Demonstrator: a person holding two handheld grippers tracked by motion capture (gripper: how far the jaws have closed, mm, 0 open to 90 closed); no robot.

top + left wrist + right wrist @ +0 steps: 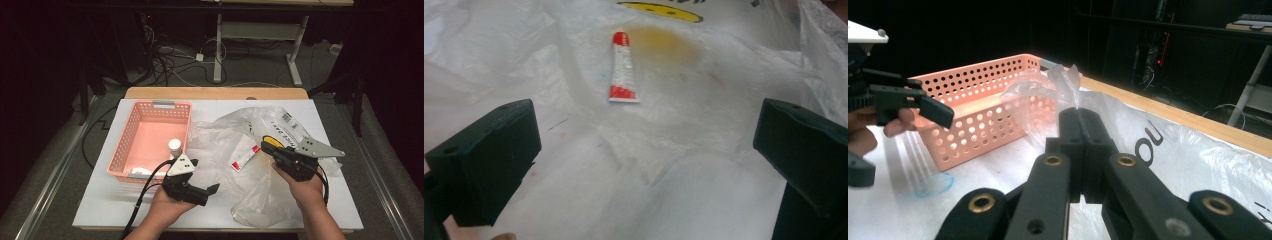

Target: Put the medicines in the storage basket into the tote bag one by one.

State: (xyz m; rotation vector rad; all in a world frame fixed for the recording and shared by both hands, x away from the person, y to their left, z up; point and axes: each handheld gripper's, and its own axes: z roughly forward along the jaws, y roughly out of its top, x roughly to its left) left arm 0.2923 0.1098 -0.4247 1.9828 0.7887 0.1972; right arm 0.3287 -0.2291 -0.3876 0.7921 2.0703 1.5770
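Observation:
A crumpled clear plastic bag (260, 150) lies on the white table top, right of centre. Inside it rests a small red-and-white tube (246, 158), which shows through the film in the left gripper view as the tube (623, 67). My right gripper (266, 146) is shut on a fold of the bag; in its own view the jaws (1079, 117) pinch the film, which sticks up above them. My left gripper (207, 193) is open near the front edge, pointing at the bag; its jaws (649, 145) stand wide apart over the plastic, holding nothing.
A pink perforated basket (131, 131) stands at the left, with a small white bottle (175, 146) inside near its right wall. The basket (983, 112) sits just beyond the bag. A yellow smiley print (659, 11) marks the bag. Cables trail off the front edge.

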